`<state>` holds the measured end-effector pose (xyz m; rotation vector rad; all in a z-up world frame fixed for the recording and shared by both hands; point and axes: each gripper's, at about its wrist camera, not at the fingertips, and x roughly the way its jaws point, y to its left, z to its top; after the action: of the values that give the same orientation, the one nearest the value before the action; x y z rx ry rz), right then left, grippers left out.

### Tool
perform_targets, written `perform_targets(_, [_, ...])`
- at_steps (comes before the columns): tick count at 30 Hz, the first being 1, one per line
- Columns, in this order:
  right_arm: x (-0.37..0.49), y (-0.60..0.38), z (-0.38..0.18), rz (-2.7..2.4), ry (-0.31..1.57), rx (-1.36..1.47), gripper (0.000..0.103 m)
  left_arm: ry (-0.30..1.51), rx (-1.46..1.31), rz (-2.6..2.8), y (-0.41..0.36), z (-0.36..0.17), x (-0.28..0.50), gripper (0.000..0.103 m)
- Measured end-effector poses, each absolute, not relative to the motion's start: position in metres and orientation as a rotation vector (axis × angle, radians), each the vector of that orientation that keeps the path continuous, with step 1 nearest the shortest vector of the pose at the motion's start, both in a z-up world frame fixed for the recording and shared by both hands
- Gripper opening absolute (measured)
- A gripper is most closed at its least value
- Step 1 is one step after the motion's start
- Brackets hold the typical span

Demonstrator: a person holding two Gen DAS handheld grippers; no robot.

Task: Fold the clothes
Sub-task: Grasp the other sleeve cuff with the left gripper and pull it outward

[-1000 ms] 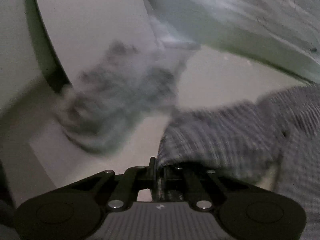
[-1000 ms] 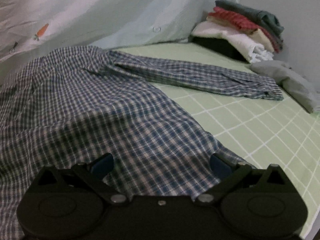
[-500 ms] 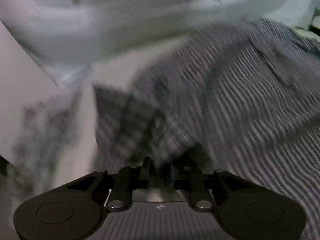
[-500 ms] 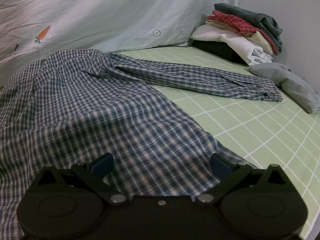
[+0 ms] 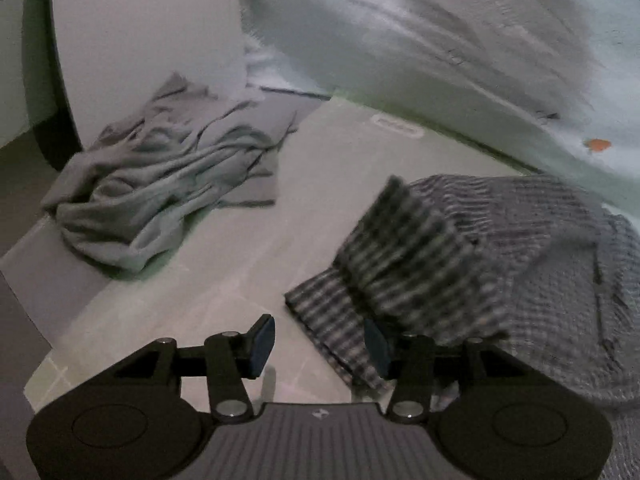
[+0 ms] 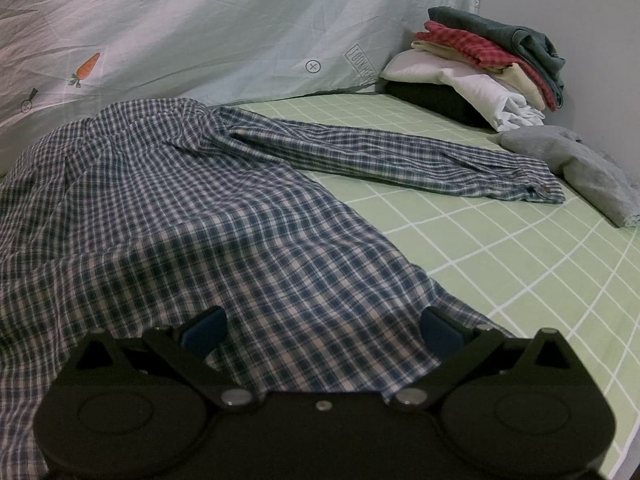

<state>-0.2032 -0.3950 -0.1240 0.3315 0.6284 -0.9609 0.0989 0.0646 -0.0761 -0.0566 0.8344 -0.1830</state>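
Observation:
A blue-and-white checked shirt [image 6: 200,220] lies spread on the green grid bedsheet [image 6: 500,260], one sleeve [image 6: 400,152] stretched out to the right. In the left wrist view the shirt [image 5: 540,260] shows its other sleeve [image 5: 408,256] doubled back in a blurred fold. My left gripper [image 5: 320,344] sits just before that fold with its jaws opening. The sleeve's edge lies beside the right pad [image 5: 376,348], and neither pad presses on it. My right gripper [image 6: 322,330] hovers open over the shirt's near hem, gripping nothing.
A crumpled grey garment [image 5: 160,184] lies at the bed's corner by a white wall [image 5: 140,40]. A stack of folded clothes [image 6: 488,64] and a grey folded piece [image 6: 580,164] sit at the far right. A pale carrot-print quilt [image 6: 200,28] runs along the back.
The left gripper was shut on the sleeve, swung it across, and now stands with its jaws apart and the sleeve dropped in a fold. The right gripper and its view are unchanged.

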Motion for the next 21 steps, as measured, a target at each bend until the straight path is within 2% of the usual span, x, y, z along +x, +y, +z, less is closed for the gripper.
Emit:
perform_targets(3, [-0.203, -0.395, -0.124, -0.961, 0.629, 0.332, 0.103, 0.875, -0.062, -0.171, 0.057, -0.084, 0.114, 0.053])
perform_targets(5, [-0.203, -0.395, -0.124, -0.963, 0.629, 0.332, 0.103, 0.887, -0.045, -0.165, 0.05, -0.088, 0.117, 0.069])
perform_targets(7, [-0.202, -0.394, -0.124, -0.965, 0.629, 0.333, 0.103, 0.89, -0.025, -0.165, 0.043, -0.093, 0.119, 0.076])
perform_targets(12, [-0.201, -0.391, -0.124, -0.97, 0.629, 0.334, 0.103, 0.913, 0.023, -0.145, 0.031, -0.11, 0.125, 0.074])
perform_targets(13, [-0.201, -0.391, -0.124, -0.971, 0.629, 0.335, 0.103, 0.903, 0.028, -0.149, 0.03, -0.11, 0.124, 0.068])
perform_targets(14, [-0.201, -0.391, -0.123, -0.971, 0.628, 0.335, 0.103, 0.893, 0.04, -0.157, 0.029, -0.11, 0.122, 0.052])
perform_targets(15, [-0.201, -0.39, -0.123, -0.972, 0.628, 0.335, 0.103, 0.888, 0.044, -0.174, 0.029, -0.109, 0.122, 0.044])
perform_targets(16, [-0.2, -0.39, -0.123, -0.972, 0.628, 0.335, 0.103, 0.888, 0.041, -0.197, 0.03, -0.107, 0.122, 0.027])
perform_targets(17, [-0.2, -0.39, -0.123, -0.973, 0.628, 0.335, 0.103, 0.891, 0.036, -0.21, 0.031, -0.106, 0.122, 0.015])
perform_targets(18, [-0.2, -0.39, -0.123, -0.973, 0.628, 0.335, 0.103, 0.894, 0.04, -0.207, 0.032, -0.105, 0.121, 0.014])
perform_targets(19, [-0.2, -0.39, -0.123, -0.973, 0.628, 0.336, 0.103, 0.895, 0.061, -0.193, 0.034, -0.104, 0.12, 0.005])
perform_targets(21, [-0.2, -0.39, -0.123, -0.974, 0.628, 0.336, 0.103, 0.891, 0.087, -0.165, 0.045, -0.102, 0.115, 0.005])
